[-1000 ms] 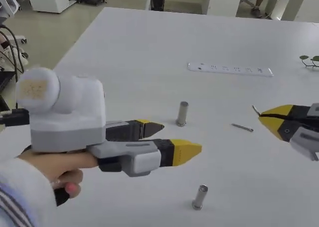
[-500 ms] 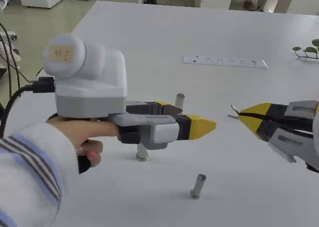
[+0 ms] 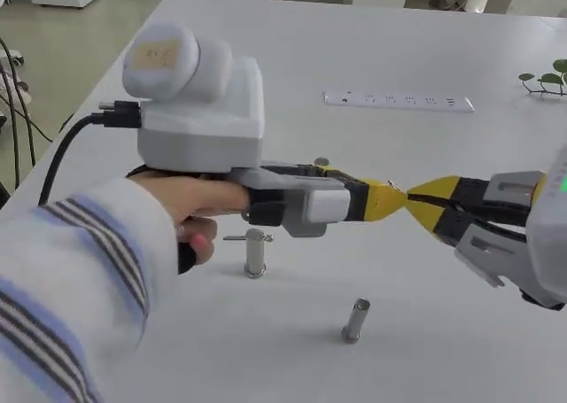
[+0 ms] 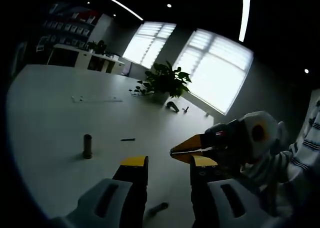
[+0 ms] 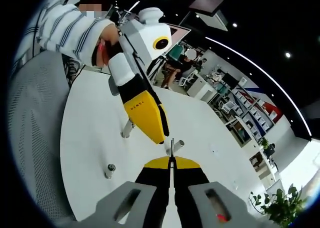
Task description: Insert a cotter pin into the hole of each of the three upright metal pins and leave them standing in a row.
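Surface (image 3: 461, 332): white and wide, carrying three upright metal pins set well apart.
Left gripper (image 3: 376, 193): held in a hand (image 3: 188, 213) with a striped sleeve (image 3: 80, 288), above the surface and pointing right. Jaws released, with a clear gap between the yellow tips in the left gripper view.
Right gripper (image 3: 413, 203): at right, pointing left, tip to tip with the left gripper. Jaws clenched on the held cotter pin.
Held cotter pin (image 5: 171, 147): thin, sticking straight out of the closed yellow tips in the right gripper view, its end just beside the left gripper's yellow jaw.
Left pin (image 3: 255, 254): standing on the near side of the left gripper, with a fitted cotter pin (image 3: 236, 237) crosswise at its top, jutting left.
Near pin (image 3: 354, 321): standing nearer and to the right of the left pin.
Far pin (image 3: 321, 162): on the far side of the left gripper, mostly hidden, top peeking over.
Small dark rod (image 4: 127, 139): flat on the surface beyond the left jaws, perhaps another cotter pin.
Power strip (image 3: 399, 102): white, lying flat, far across the surface.
Plant (image 3: 549, 80): at the far right edge.
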